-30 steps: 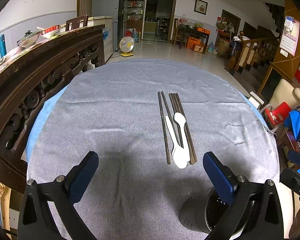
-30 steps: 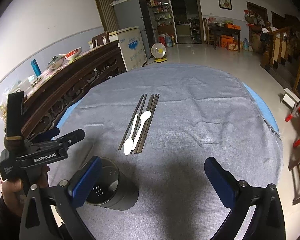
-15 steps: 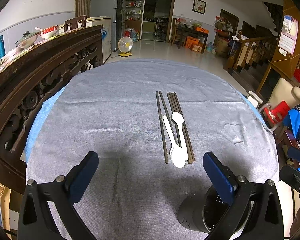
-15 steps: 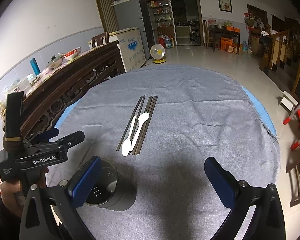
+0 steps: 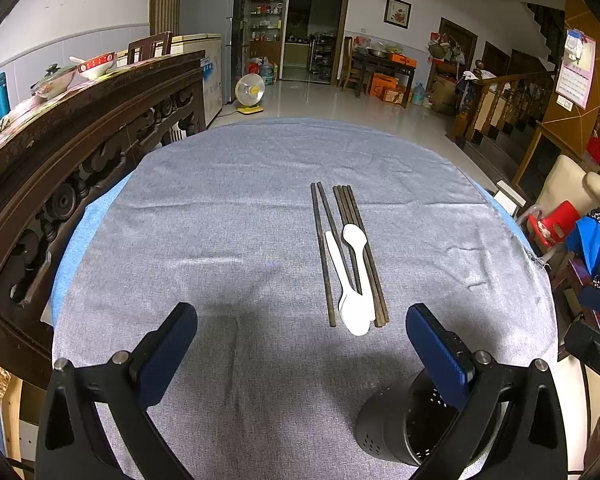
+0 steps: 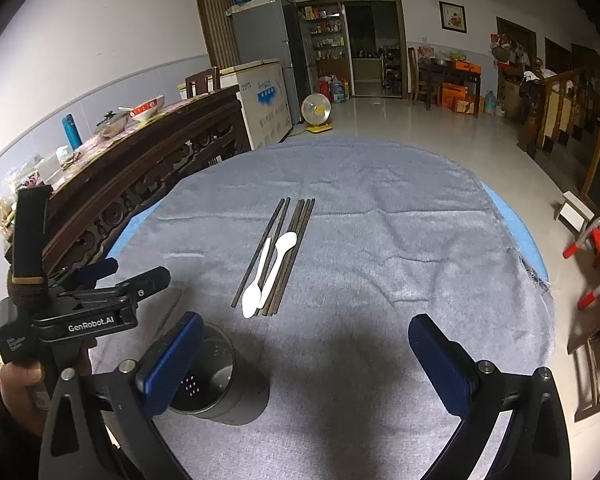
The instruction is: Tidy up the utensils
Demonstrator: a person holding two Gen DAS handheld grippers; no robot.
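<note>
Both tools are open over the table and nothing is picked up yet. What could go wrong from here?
1. The two white spoons lie on top of the dark chopsticks, packed close, so a pinch may catch several pieces or scatter the row.
2. The black perforated holder stands free on the grey cloth right by the right tool; a bump could tip it.
3. The left tool is close by; the two could collide.

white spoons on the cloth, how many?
2. Both lie on the chopsticks in mid-table: one spoon bowl toward the camera, the other spoon bowl away, handles side by side. None seen in the holder, though its inside is partly hidden.
</note>
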